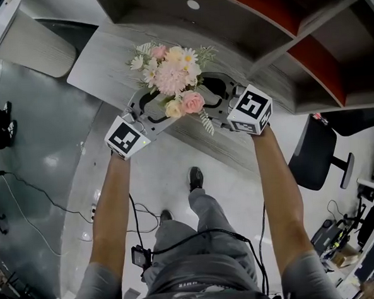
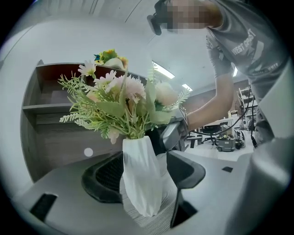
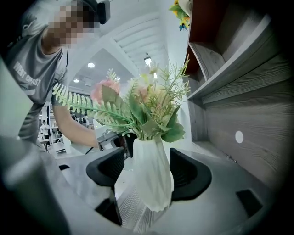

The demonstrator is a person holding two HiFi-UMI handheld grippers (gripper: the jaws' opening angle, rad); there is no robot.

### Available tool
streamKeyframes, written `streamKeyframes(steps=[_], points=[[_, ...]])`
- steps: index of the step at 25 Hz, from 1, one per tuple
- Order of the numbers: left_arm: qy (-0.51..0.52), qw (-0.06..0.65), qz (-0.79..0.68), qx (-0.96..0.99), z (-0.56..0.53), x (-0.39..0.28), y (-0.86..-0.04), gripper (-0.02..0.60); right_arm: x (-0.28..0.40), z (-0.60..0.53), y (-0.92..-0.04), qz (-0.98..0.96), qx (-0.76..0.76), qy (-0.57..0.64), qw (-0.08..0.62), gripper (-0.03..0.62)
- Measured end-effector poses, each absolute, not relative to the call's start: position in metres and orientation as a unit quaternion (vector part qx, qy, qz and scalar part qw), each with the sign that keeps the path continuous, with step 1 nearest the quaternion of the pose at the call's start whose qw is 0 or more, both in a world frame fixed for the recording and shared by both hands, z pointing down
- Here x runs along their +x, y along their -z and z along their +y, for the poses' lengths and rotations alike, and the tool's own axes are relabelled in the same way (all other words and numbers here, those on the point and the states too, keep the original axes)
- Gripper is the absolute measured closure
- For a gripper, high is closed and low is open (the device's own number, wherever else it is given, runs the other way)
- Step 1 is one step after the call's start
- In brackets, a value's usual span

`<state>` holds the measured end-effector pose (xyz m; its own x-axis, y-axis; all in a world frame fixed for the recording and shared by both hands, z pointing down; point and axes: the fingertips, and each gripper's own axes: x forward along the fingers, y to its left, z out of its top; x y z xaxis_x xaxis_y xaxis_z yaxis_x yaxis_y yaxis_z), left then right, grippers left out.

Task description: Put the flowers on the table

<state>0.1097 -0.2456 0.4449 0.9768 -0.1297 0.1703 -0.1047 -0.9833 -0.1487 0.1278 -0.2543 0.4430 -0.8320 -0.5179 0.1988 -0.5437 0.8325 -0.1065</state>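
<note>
A bouquet of pink, white and yellow flowers (image 1: 173, 74) stands in a white twisted vase (image 2: 140, 179) on the grey wood-grain table (image 1: 99, 62). The vase is upright and its foot rests on the tabletop. My left gripper (image 1: 151, 108) comes in from the left and my right gripper (image 1: 217, 98) from the right, so they face each other across the vase. In the left gripper view the vase stands between the wide-apart black pads (image 2: 105, 176). It is the same in the right gripper view, where the vase (image 3: 154, 176) stands between pads (image 3: 189, 176) that do not squeeze it.
Grey shelves with a red-brown back panel (image 1: 308, 56) rise behind the table at the right. A black office chair (image 1: 313, 154) stands on the floor to the right. Cables (image 1: 25, 187) trail over the grey floor at the left.
</note>
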Motion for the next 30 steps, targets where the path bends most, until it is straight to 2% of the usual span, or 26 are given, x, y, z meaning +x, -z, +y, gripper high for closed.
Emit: streamKeyframes(steps=[7,12,15,19,22,23,27,30], points=[[0.086,0.070,0.074,-0.991,-0.250,0.097,-0.437,0.273,0.128,-0.250,-0.439,-0.950,0.287,-0.085,0.086,0.273],[0.151,0.030,0.105,-0.983,-0.243,0.070,-0.451,0.275,0.134,-0.237,-0.444,-0.949,0.286,-0.108,0.078,0.274],[0.152,0.050,0.102,-0.982,-0.240,0.067,-0.437,0.323,0.147,-0.235,-0.430,-0.945,0.301,-0.104,0.078,0.283],[0.150,0.086,0.084,-0.981,-0.233,0.054,-0.431,0.365,0.165,-0.229,-0.417,-0.925,0.357,-0.105,0.079,0.350],[0.176,0.091,0.089,-0.976,-0.223,0.026,-0.430,0.421,0.179,-0.216,-0.405,-0.908,0.397,-0.104,0.086,0.468],[0.181,0.091,0.094,-0.975,-0.220,0.016,-0.429,0.446,0.182,-0.211,-0.400,-0.903,0.407,-0.105,0.087,0.486],[0.186,0.097,0.122,-0.970,-0.211,-0.027,-0.414,0.502,0.184,-0.188,-0.378,-0.893,0.428,-0.098,0.098,0.520],[0.182,0.102,0.140,-0.968,-0.199,-0.055,-0.398,0.517,0.175,-0.166,-0.361,-0.888,0.437,-0.087,0.112,0.533]])
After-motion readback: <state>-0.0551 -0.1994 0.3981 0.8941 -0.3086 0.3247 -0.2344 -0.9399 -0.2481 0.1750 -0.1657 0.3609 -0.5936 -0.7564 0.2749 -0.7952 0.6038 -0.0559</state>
